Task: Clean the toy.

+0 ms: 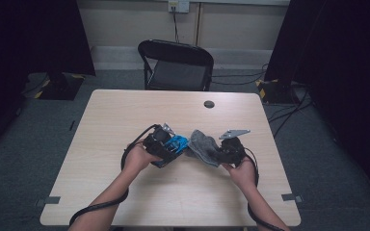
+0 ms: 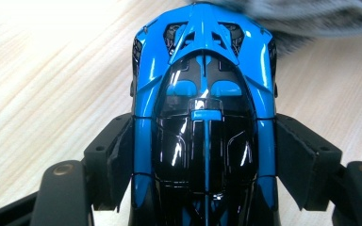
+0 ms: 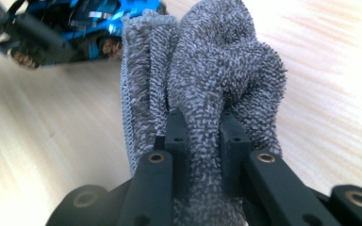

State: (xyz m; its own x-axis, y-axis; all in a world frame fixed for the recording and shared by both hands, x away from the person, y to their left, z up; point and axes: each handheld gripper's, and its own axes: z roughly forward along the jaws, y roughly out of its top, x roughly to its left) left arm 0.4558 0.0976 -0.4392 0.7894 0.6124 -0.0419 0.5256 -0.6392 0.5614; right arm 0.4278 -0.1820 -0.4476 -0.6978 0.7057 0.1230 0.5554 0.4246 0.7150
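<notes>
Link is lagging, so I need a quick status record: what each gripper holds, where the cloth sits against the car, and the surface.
left gripper: shut on blue toy car, jaws on its sides
right gripper: shut on grey cloth, bunched
cloth vs car: cloth at the car's far end; contact unclear
surface: wooden table

Both forearms come in from six o'clock in the high view and angle toward each other at mid-frame. The left hand (image 1: 137, 159) carries the left hand-held gripper (image 1: 168, 144), pointed toward two o'clock, jaws pressed on a toy car (image 2: 202, 108). The right hand (image 1: 243, 173) carries the right hand-held gripper (image 1: 217, 149), pointed toward ten o'clock, jaws pinched tight on a grey cloth (image 3: 207, 84).
</notes>
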